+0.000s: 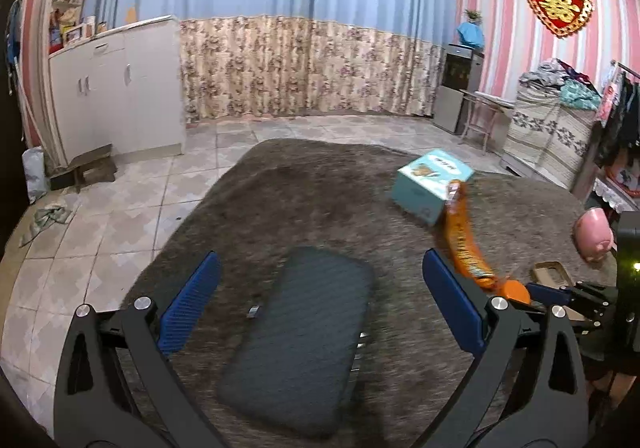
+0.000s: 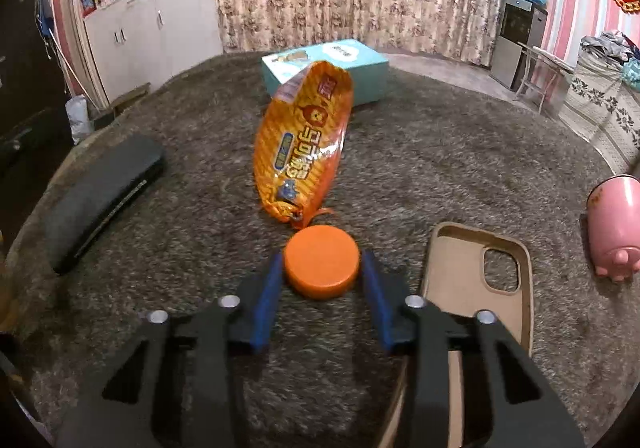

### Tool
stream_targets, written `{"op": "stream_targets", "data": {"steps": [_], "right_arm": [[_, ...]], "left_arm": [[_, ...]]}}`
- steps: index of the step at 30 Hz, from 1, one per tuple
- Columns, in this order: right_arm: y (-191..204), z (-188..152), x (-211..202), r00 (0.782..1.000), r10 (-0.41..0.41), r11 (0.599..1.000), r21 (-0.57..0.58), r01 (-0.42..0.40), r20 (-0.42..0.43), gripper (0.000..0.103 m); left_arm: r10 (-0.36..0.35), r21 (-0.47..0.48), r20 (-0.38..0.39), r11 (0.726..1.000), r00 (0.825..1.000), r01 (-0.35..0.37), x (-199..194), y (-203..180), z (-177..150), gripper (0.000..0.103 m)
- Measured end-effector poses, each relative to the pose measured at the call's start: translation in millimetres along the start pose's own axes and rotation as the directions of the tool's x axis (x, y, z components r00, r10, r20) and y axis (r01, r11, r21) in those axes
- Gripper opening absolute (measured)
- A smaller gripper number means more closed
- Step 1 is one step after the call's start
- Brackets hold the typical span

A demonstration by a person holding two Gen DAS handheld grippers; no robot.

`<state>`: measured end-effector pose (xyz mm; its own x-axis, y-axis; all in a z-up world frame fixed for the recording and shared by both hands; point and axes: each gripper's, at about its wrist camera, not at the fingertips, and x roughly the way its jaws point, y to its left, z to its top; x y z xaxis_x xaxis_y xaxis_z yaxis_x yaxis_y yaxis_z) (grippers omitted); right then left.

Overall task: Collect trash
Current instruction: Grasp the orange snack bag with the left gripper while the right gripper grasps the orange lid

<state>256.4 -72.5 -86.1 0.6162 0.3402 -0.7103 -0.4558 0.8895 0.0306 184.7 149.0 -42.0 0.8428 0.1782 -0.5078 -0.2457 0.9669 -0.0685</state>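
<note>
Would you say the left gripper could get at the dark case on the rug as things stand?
Probably yes. The left gripper is open, with the dark case lying flat on the rug right between and below its fingers, and nothing on top of it. The case looks wide, though.

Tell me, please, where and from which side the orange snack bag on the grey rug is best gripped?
Grip the orange snack bag at its crimped near end, just behind the orange round lid, coming from the near side and above. The bag lies lengthwise away from the camera and looks puffed in the middle, so the flat sealed end probably suits the pads better. The right tool is closed around the lid now.
</note>
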Motion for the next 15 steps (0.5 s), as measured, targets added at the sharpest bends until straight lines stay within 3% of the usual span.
{"op": "stream_targets", "data": {"steps": [3, 7, 12, 15], "right_arm": [[-9, -3, -18, 0.999, -0.002, 1.000, 0.027, 0.001, 0.041, 0.040], [-31, -13, -47, 0.993, -0.078, 0.995, 0.064, 0.073, 0.090, 0.040], [-66, -27, -80, 0.977, -0.183, 0.978, 0.120, 0.169, 0.112, 0.040], [-84, -34, -95, 0.968, -0.222, 0.968, 0.145, 0.204, 0.117, 0.040]], "left_arm": [[-0.039, 0.011, 0.006, 0.999, 0.999, 0.039, -1, -22, 3, 0.098], [-0.077, 0.030, -0.005, 0.997, 0.997, 0.077, 5, -51, 4, 0.098], [-0.023, 0.066, -0.022, 0.998, 0.999, 0.024, 26, -94, -4, 0.098], [-0.034, 0.072, -0.053, 0.997, 0.998, 0.038, 39, -112, -9, 0.097]]}}
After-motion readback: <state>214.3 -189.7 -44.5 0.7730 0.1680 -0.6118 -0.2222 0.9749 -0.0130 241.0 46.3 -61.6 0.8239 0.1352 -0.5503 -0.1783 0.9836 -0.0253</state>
